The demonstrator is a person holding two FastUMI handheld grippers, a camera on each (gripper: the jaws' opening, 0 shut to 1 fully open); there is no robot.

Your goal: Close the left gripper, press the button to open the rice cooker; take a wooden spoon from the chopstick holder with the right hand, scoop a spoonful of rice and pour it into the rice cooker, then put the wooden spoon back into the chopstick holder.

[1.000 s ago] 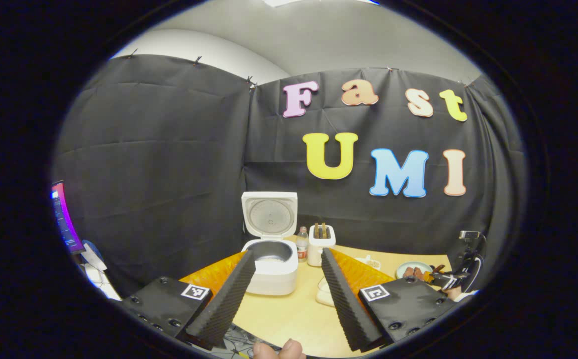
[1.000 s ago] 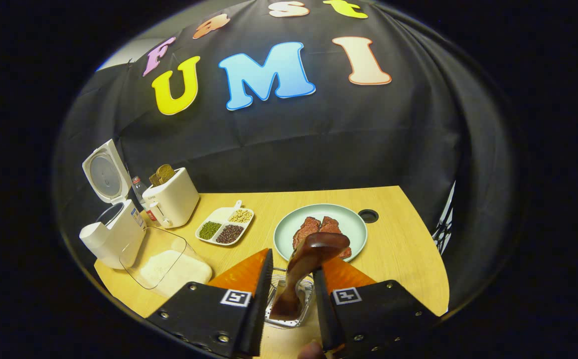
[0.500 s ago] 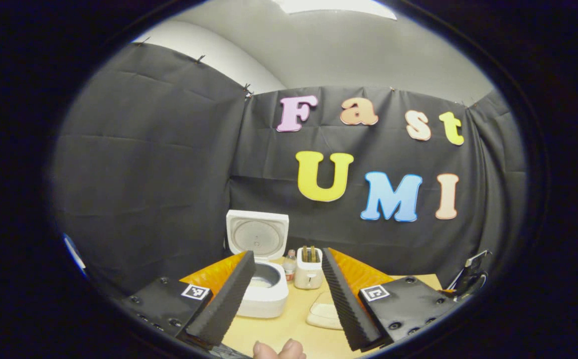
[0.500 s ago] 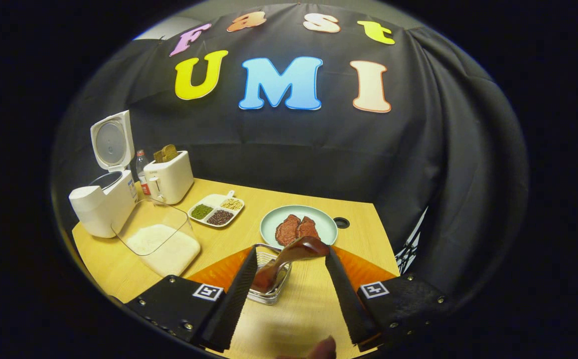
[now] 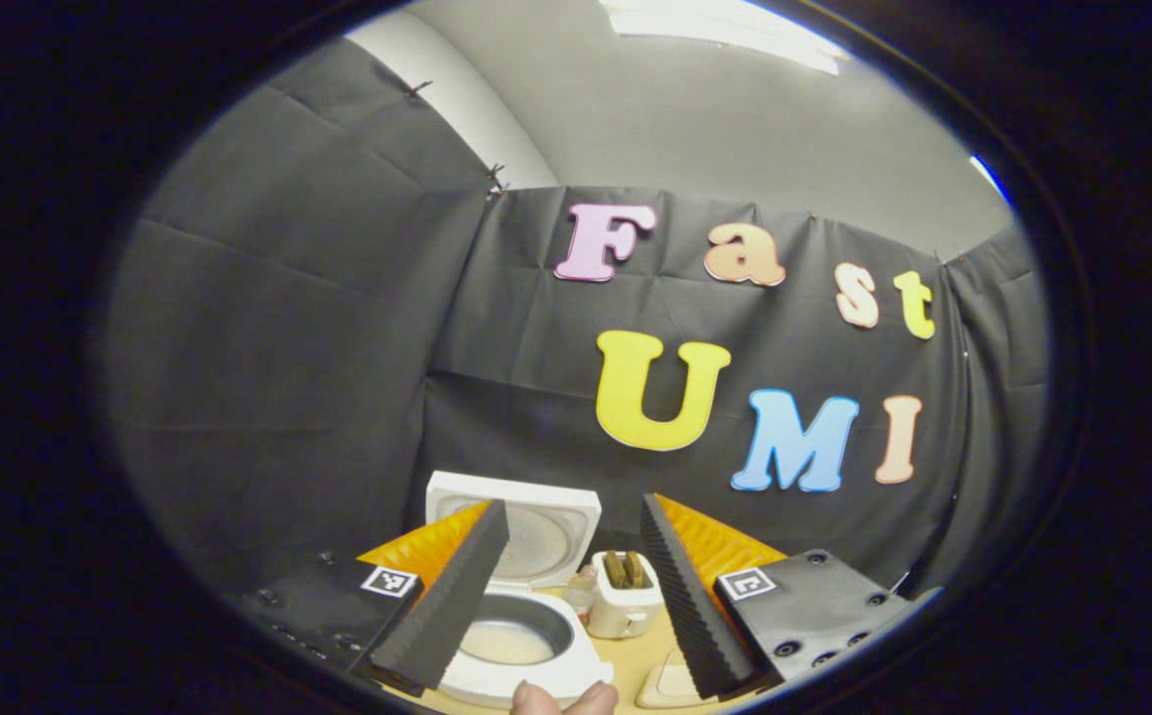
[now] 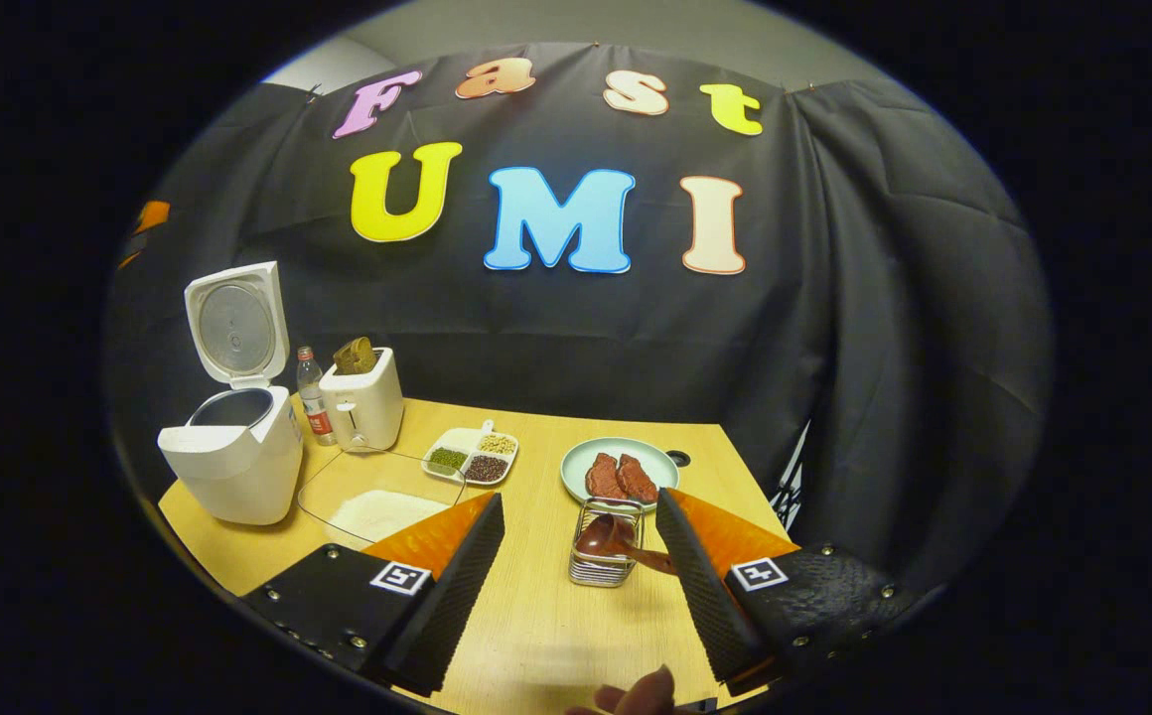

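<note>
**Spoon's back in the holder, cooker open**

Left gripper view: left hand-held gripper point(image 5: 574, 586) gapes wide, empty, above the open rice cooker point(image 5: 516, 645) at bottom center.

Right gripper view: right hand-held gripper point(image 6: 576, 576) spread wide, empty; wooden spoon point(image 6: 608, 541) sits in the chopstick holder point(image 6: 604, 566), lower center on the table point(image 6: 536, 616), so looks returned.

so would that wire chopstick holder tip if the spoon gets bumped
Probably. The small wire chopstick holder looks light and see-through, and the dark wooden spoon leans out over its rim, so a knock could lever it. Its squarish base may help it slide rather than roll.
</note>
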